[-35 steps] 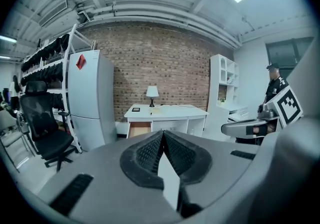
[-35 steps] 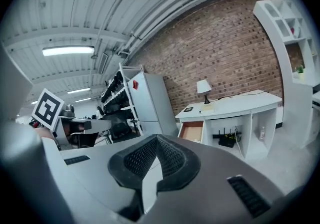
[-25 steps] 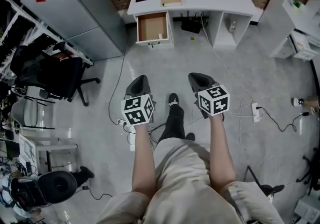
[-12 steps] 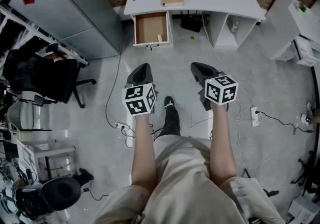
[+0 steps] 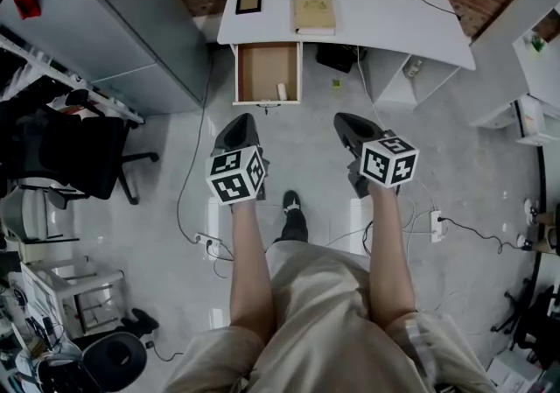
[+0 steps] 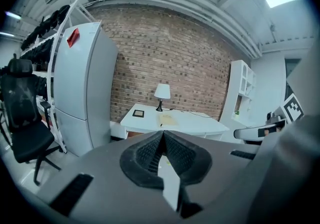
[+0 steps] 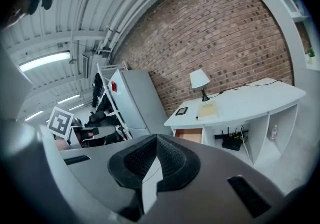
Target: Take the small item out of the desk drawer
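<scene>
wooden drawer (image 5: 267, 72) open, small item (image 5: 282, 91) untouched inside; left gripper (image 5: 242, 124) and right gripper (image 5: 346, 122), jaws together and empty, well short.

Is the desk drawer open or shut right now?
Open. The drawer sticks out from under the white desk, its brown inside exposed, with a small pale item inside.

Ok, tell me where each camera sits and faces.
Head view: on the head, facing steeply down at the open drawer of the white desk; forearms, legs, left gripper, right gripper show.
Left gripper view: on the left gripper, facing the desk over its shut jaws.
Right gripper view: likewise on the right gripper, jaws shut.
Shared: all show desk and lamp.
</scene>
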Demonstrator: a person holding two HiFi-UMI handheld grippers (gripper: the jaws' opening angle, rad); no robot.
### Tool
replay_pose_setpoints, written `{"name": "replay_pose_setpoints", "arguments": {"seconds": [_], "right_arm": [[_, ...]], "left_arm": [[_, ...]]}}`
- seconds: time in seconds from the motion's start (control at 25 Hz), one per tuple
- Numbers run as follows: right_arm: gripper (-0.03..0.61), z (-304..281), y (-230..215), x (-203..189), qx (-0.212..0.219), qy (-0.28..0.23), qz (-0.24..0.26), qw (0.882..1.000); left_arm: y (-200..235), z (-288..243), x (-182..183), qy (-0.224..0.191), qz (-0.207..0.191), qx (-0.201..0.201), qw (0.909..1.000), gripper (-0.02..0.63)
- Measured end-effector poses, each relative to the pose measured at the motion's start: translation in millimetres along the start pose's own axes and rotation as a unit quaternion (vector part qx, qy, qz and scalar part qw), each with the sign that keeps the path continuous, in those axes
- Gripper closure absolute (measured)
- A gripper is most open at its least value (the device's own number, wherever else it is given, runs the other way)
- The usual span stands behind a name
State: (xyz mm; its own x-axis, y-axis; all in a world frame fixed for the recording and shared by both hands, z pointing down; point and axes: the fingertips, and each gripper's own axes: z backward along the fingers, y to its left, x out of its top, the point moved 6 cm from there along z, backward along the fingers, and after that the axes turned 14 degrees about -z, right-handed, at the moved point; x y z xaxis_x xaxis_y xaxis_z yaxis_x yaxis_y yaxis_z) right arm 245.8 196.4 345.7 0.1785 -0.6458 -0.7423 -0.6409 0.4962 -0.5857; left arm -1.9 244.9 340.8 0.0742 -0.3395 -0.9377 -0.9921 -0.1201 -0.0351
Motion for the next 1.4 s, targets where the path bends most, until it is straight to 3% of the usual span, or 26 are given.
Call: {"name": "replay_pose_setpoints", "arguments": {"seconds": [0.24, 0.44, 0.92, 1.4], "right_arm": [[0.558, -65.7, -21.2, 26.4, -0.036, 0.016, -0.002, 0.999], [0.558, -100.2, -29.5, 37.2, -0.083, 0.038, 0.054, 0.994], [0.558, -173.5, -33.3, 42.9, -0.062, 0.067, 0.053, 0.994], [0.558, -262.6, -50.5, 77.9, -0.012, 0.062, 0.032, 0.998]], "left_arm": [[52.2, -71.3, 1.5, 0.013, 0.028, -0.009, 0.9995, 0.597], [68.0, -119.7, -19.4, 0.051, 0.026, -0.039, 0.9976, 0.597], [107.4, -162.2, -24.9, 0.060, 0.044, -0.032, 0.9967, 0.597], [128.5, -206.6, -1.4, 0.071, -0.016, -0.028, 0.9970, 0.597]]}}
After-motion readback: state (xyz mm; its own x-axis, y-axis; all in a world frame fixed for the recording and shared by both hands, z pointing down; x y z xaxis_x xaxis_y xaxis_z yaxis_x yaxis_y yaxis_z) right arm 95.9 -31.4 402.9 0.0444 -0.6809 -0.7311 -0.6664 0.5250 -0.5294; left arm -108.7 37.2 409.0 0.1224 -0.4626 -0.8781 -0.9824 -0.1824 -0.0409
